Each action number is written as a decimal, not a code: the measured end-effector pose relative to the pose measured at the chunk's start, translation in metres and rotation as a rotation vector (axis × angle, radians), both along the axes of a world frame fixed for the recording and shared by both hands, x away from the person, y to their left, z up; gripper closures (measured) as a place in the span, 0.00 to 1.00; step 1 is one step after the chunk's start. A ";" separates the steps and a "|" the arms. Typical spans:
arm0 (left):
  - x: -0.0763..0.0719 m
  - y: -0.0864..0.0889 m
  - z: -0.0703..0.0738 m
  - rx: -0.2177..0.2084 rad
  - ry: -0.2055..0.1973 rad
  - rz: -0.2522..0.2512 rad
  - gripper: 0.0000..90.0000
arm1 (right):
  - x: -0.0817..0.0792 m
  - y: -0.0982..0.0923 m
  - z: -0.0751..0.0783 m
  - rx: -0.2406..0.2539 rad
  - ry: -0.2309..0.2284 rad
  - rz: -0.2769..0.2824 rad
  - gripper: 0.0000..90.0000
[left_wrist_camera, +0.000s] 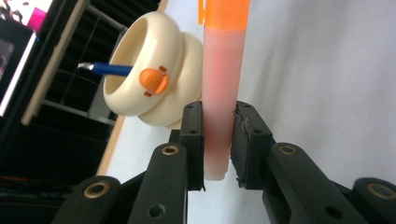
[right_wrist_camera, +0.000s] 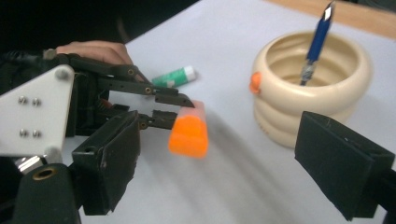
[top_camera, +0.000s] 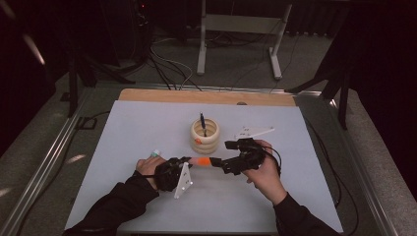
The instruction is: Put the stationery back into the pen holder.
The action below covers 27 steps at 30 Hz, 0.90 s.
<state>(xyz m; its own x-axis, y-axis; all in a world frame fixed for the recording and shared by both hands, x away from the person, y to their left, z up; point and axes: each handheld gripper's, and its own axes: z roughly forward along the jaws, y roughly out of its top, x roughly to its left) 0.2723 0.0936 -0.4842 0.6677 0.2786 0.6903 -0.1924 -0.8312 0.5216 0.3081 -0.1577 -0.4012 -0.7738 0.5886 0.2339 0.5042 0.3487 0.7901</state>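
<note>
My left gripper [left_wrist_camera: 218,112] is shut on the pale pink barrel of an orange-capped marker [left_wrist_camera: 223,70], which lies level over the white table sheet in the high view [top_camera: 200,162]. The left gripper [top_camera: 189,162] points right. Facing it, my right gripper [top_camera: 220,163] stands open; its jaws [right_wrist_camera: 217,128] are wide apart, with the marker's orange cap [right_wrist_camera: 189,135] just ahead of them and untouched. A cream ringed holder [top_camera: 205,135] with an orange duck bill holds a blue pen [top_camera: 202,122] just behind both grippers.
A green-and-white marker [top_camera: 156,154] lies on the sheet by the left hand [right_wrist_camera: 93,49]. The wooden table edge [top_camera: 206,96] runs along the back, with metal rails at both sides. Cables and a stand's legs [top_camera: 238,44] lie on the floor beyond.
</note>
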 end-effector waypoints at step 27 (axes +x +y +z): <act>0.026 0.023 0.042 -0.346 0.304 0.042 0.85 | -0.009 -0.042 -0.052 0.022 -0.060 -0.081 0.03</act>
